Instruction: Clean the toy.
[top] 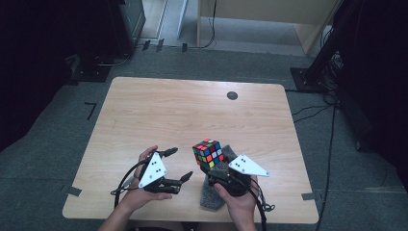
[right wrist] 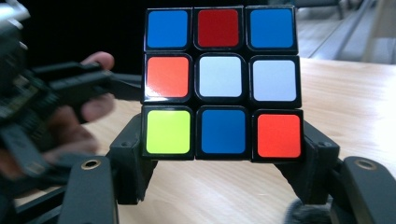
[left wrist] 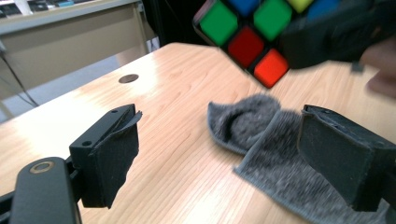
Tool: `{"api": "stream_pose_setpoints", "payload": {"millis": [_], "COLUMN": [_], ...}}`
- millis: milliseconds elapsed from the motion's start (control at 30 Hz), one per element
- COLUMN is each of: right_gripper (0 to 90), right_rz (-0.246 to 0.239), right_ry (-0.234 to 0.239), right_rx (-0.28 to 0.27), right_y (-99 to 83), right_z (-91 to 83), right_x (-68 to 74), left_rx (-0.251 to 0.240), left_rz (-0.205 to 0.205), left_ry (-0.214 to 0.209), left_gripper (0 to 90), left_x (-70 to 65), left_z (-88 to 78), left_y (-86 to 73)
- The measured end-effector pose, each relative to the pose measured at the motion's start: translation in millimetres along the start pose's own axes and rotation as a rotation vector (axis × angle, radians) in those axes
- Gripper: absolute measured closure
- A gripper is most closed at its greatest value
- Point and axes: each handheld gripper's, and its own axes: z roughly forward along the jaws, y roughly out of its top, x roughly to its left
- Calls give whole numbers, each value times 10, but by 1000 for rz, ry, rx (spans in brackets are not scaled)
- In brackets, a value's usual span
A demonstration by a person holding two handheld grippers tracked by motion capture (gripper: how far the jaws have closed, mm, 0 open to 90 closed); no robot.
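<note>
A scrambled colour cube [top: 208, 153] is held just above the wooden table [top: 168, 110], and my right gripper [top: 214, 166] is shut on its lower part. In the right gripper view the cube [right wrist: 219, 84] faces the camera, with a black jaw pressed against each lower side. A grey cloth [top: 213, 193] lies crumpled under that hand. My left gripper [top: 177, 164] is open to the cube's left with nothing between its pads. In the left gripper view the cube [left wrist: 247, 32] hangs above the cloth [left wrist: 261, 135], beyond the open pads [left wrist: 112, 154].
A small black round disc [top: 232, 95] is set into the table towards the far right. Bits of grey tape [top: 72, 190] mark the near corners. Dark equipment stands and cables [top: 332, 120] surround the table on the carpet.
</note>
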Motion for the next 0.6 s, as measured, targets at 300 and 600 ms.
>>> {"api": "stream_pose_setpoints", "payload": {"millis": [300, 600], "right_gripper": [345, 345], "right_rz": [64, 83], "right_ry": [94, 110], "right_rx": [69, 127], "right_y": [23, -29], "right_z": [46, 121], "right_x": [65, 128], "left_rx": [28, 27], "left_rz": [131, 209], "left_ry": [75, 80], "left_gripper": [132, 152], "left_x": [-115, -216], "left_z": [53, 55], "left_y": [-21, 5]}}
